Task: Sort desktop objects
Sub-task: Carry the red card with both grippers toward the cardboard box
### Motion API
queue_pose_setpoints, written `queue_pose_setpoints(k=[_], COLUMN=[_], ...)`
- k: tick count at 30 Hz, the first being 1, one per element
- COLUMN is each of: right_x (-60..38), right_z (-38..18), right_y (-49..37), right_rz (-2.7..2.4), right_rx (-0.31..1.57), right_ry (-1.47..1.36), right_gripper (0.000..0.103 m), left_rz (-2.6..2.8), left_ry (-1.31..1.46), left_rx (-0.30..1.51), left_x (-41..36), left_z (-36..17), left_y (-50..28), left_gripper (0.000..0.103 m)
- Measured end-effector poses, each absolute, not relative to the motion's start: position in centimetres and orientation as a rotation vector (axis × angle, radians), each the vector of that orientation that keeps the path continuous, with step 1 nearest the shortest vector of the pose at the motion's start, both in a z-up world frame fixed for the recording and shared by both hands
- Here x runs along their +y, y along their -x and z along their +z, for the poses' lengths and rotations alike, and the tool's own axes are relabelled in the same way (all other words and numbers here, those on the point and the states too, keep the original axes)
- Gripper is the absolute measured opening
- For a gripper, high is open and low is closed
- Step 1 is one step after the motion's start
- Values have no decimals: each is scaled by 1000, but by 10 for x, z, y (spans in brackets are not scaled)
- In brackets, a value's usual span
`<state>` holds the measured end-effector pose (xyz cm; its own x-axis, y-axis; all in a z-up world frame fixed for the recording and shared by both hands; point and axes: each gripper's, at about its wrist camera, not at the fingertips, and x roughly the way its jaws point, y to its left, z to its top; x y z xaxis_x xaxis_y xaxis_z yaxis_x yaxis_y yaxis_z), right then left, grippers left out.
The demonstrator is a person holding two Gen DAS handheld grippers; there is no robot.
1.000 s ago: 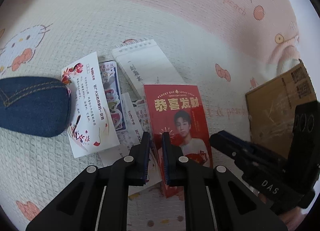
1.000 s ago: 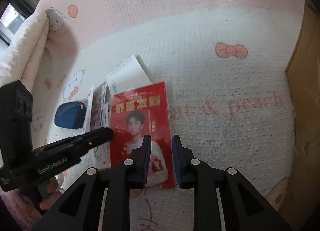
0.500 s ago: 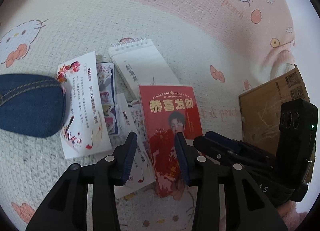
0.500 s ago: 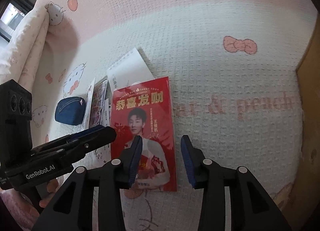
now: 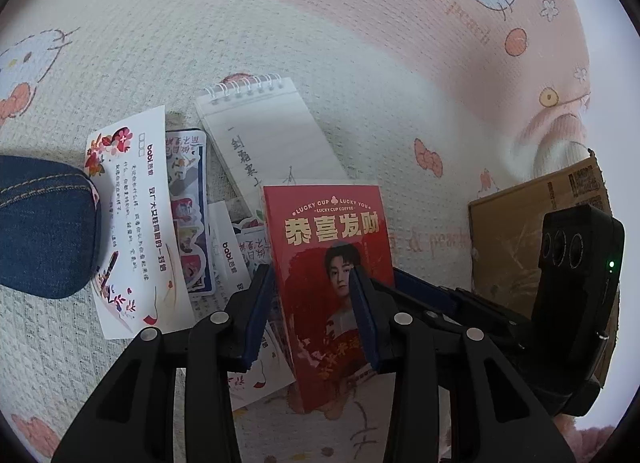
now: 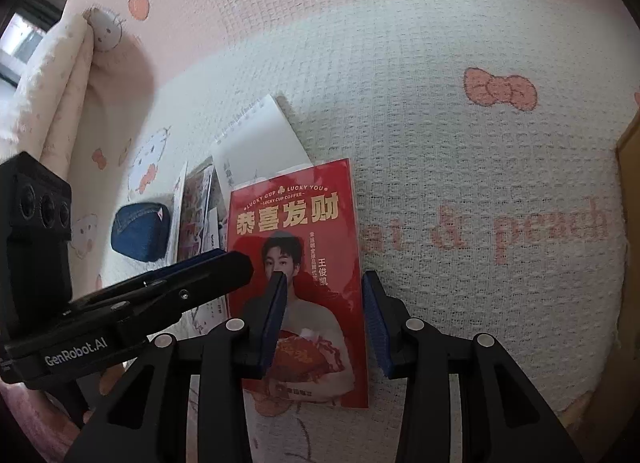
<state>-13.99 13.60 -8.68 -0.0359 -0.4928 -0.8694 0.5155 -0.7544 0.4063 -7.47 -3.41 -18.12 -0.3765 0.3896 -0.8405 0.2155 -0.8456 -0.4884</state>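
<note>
A red card (image 5: 332,239) with gold lettering and a portrait lies on the patterned blanket, its left edge resting on loose papers. My left gripper (image 5: 312,315) hangs open above its lower half, one finger at the card's left edge and the other over its right part. My right gripper (image 6: 325,319) is open as well, straddling the right side of the same red card (image 6: 292,223). Neither gripper's pads press on it. The left gripper (image 6: 232,267) reaches in from the left in the right wrist view. The right gripper (image 5: 416,287) lies close alongside in the left wrist view.
A spiral notepad (image 5: 264,143), a white flowered card (image 5: 132,223) and a sticker sheet (image 5: 188,207) lie left of the red card. A denim pouch (image 5: 44,231) sits further left. A cardboard box (image 5: 520,231) stands on the right. A rolled blanket (image 6: 52,75) borders the far left.
Both grippers' jaws have gone from nearly shut to open. Both have come closer over the red card, which has stayed where it lay.
</note>
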Motion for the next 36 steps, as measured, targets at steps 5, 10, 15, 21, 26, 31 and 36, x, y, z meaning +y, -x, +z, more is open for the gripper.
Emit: queue_pose_setpoints(k=[5,10,15,21,26,31,36], right_x=[121,118,134,143,142,146,146], right_z=[-84,-87,-90,-92,-87,-77,-57], right_y=[134,132,142,148,146,147,144], right_rz=[-1883,-1904,-1898,-1882,-1896,-1910,-1947], right_rx=[182,207,73,-34,-17,-37,-31], right_ry=[-1538,-1519,-1556,-1594,-1578,-1556,-1494], right_gripper=[33,30,19,15,15,15,15], left_rz=[2404,2387,2390,2397,2412,2463,2521], left_ry=[1762,1753,1743,1735,1717,1655,1575], left_rx=[-827,-849,-854,-871,-877,-882,-887], left_x=[-39,-43,-38,-36,-35,-35,-36], left_z=[-182,-184,-183,-179,-174,-161,-146], left_y=[71,81,86,81,77,73,68], left_gripper=[43,43,43,43,40,28,20])
